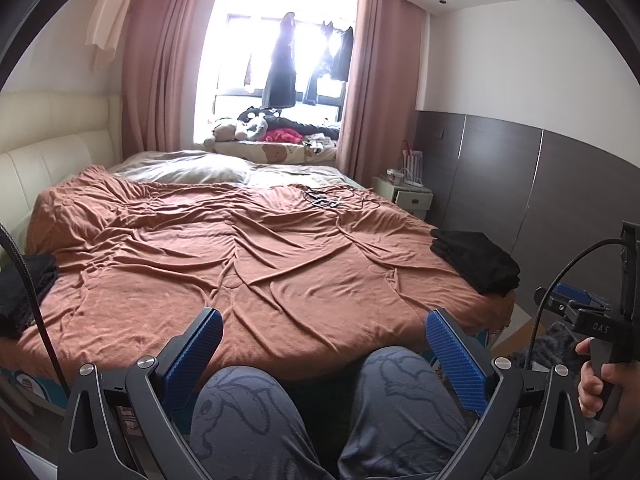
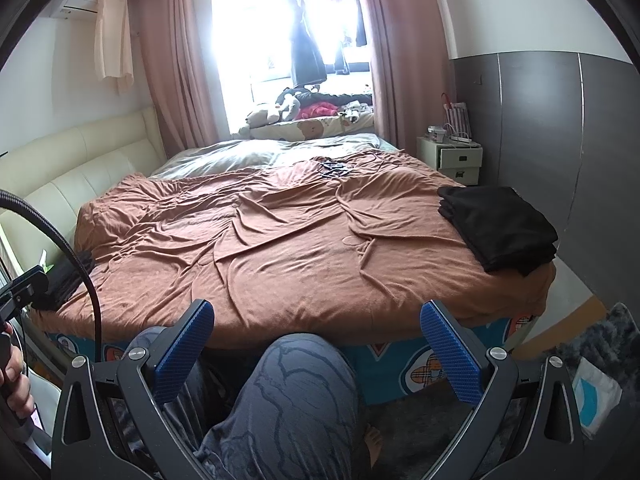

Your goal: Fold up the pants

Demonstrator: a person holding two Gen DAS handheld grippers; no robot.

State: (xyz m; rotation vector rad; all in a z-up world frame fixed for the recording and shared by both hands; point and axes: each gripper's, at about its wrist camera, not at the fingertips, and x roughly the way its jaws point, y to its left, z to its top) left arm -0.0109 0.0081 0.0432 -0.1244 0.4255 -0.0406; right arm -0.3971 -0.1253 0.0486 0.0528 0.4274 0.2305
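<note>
A stack of folded black pants (image 1: 478, 264) lies at the bed's right front corner; it also shows in the right wrist view (image 2: 498, 228). A second pile of dark garments (image 1: 22, 292) lies at the bed's left edge, also in the right wrist view (image 2: 66, 280). My left gripper (image 1: 324, 320) is open and empty, held low before the bed's front edge above the person's knees. My right gripper (image 2: 318, 312) is open and empty at the same height. Both are well short of either pile.
The bed carries a wrinkled brown cover (image 1: 240, 256) with a small dark object and cable (image 1: 326, 200) near its far side. A white nightstand (image 2: 458, 158) stands at the right. The person's knees (image 2: 296, 392) are in front. A grey rug (image 2: 600, 344) lies at the right.
</note>
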